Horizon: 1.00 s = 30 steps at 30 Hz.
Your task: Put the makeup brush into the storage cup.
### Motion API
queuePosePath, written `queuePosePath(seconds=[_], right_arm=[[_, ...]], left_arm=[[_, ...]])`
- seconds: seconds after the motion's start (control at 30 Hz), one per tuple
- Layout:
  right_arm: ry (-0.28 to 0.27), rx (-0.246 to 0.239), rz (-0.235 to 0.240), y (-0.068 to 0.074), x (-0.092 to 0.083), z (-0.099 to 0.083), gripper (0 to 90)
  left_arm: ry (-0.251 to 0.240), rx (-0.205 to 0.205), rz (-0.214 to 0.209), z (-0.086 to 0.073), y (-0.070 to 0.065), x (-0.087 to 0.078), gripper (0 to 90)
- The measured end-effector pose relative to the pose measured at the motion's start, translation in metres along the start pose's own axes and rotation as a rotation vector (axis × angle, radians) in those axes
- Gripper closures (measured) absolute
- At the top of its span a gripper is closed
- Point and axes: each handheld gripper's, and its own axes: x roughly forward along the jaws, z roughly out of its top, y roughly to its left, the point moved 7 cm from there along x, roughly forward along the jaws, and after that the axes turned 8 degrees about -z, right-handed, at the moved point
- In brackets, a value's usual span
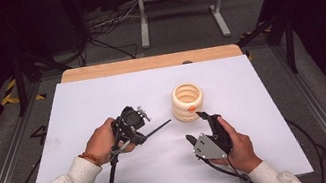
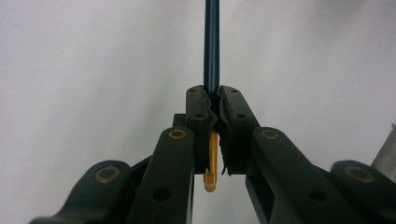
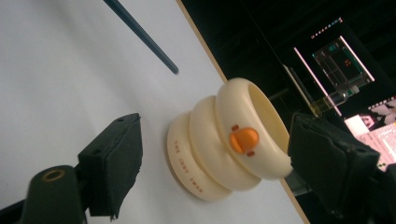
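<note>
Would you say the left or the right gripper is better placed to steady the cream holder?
Probably the right gripper: it is open with its jaws either side of the cream holder, while the left gripper is shut on the dark stick.

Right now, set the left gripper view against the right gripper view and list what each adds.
Left gripper view: the left hand-held gripper shut on a thin dark blue stick, whose yellow end pokes out behind the pads. Right gripper view: the right hand-held gripper open, facing a cream ribbed ring-shaped holder with an orange button. Both: the white table surface and that stick.
</note>
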Motion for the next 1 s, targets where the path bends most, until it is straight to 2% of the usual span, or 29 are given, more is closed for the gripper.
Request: queuePosePath(seconds=[0.1,0.2,0.4,0.43,0.57,0.67,0.7,0.73,0.8,0.83,0.87,0.9,1.0], right_arm=[[-0.007,-0.042,-0.008,0.007,0.005,0.008,21.1],[-0.026,-0.129,-0.004,0.014,0.010,0.019,24.8],[-0.045,-0.254,-0.017,0.031,0.015,0.032,32.6],[-0.048,-0.261,-0.015,0.032,0.016,0.034,33.6],[-0.047,-0.285,-0.015,0.040,0.017,0.038,37.2],[-0.043,-0.332,-0.024,0.045,0.018,0.041,41.7],[-0.044,-0.362,-0.032,0.045,0.019,0.042,43.4],[-0.043,-0.378,-0.033,0.047,0.019,0.043,44.6],[-0.044,-0.393,-0.041,0.050,0.021,0.046,48.9],[-0.038,-0.396,-0.030,0.053,0.021,0.046,52.3],[-0.032,-0.424,-0.032,0.054,0.023,0.046,55.4],[-0.032,-0.424,-0.032,0.054,0.023,0.046,55.4],[-0.023,-0.447,-0.037,0.056,0.027,0.049,63.2]], left_arm=[[0.008,0.011,0.003,0.003,-0.003,0.001,83.5],[0.021,0.024,0.010,0.006,-0.004,0.000,83.5],[0.028,0.042,0.015,0.009,-0.007,0.002,83.5],[0.033,0.054,0.010,0.011,-0.008,0.002,83.5],[0.035,0.057,0.007,0.013,-0.011,0.002,83.5],[0.034,0.065,0.016,0.016,-0.014,0.003,83.5],[0.045,0.067,0.017,0.017,-0.015,0.003,83.5],[0.049,0.084,0.015,0.018,-0.014,0.003,83.5],[0.052,0.079,0.015,0.020,-0.016,0.004,83.5],[0.055,0.082,0.019,0.022,-0.016,0.004,83.5],[0.056,0.087,0.024,0.023,-0.017,0.004,83.5],[0.056,0.087,0.024,0.023,-0.017,0.004,83.5],[0.068,0.103,0.025,0.027,-0.020,0.003,83.5]])
